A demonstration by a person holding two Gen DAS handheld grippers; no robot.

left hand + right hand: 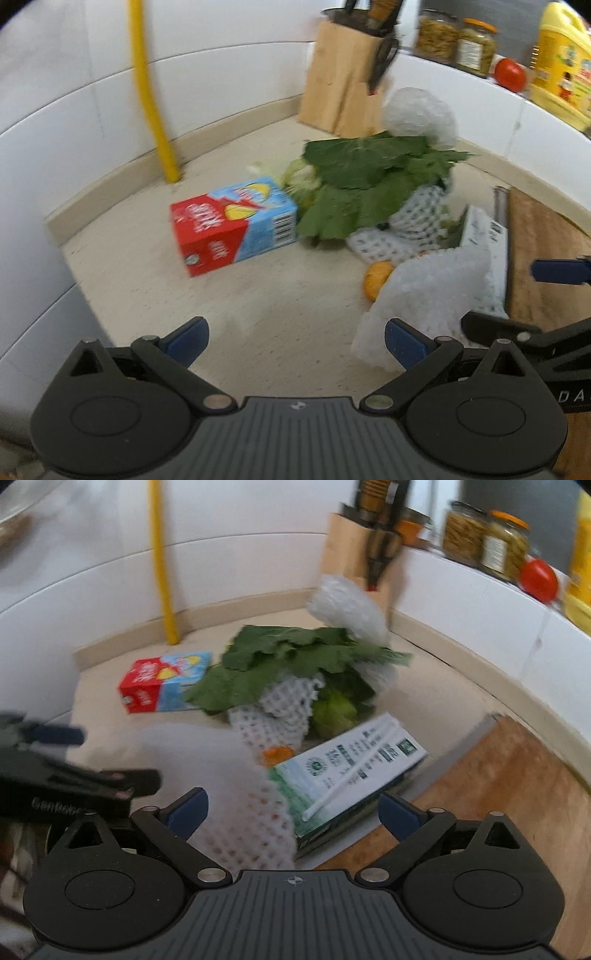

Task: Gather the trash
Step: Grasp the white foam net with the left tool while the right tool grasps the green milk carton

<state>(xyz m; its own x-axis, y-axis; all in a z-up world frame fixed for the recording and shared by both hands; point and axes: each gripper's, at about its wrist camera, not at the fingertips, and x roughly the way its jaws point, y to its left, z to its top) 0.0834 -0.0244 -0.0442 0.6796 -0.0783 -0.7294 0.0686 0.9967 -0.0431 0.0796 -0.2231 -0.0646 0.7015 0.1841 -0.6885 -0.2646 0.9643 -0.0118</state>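
Observation:
A pile of trash lies on the beige counter (258, 314). It holds a red and blue drink carton (236, 225) on its side, big green leaves (369, 177), a white foam net (402, 221) and an orange scrap (376, 280). My left gripper (297, 343) is open over bare counter, short of the red carton. My right gripper (293, 814) is open too. A white foam sleeve (251, 812) and the near end of a green and white carton (351, 775) with a straw lie in its gap, untouched by the pads.
A wooden cutting board (498, 794) lies at the right. A knife block (343, 81) and a bubble-wrap ball (421, 114) stand behind the pile. On the ledge are jars (458, 40), a tomato (509, 74) and a yellow bottle (565, 62). A yellow pipe (151, 92) rises at the left wall.

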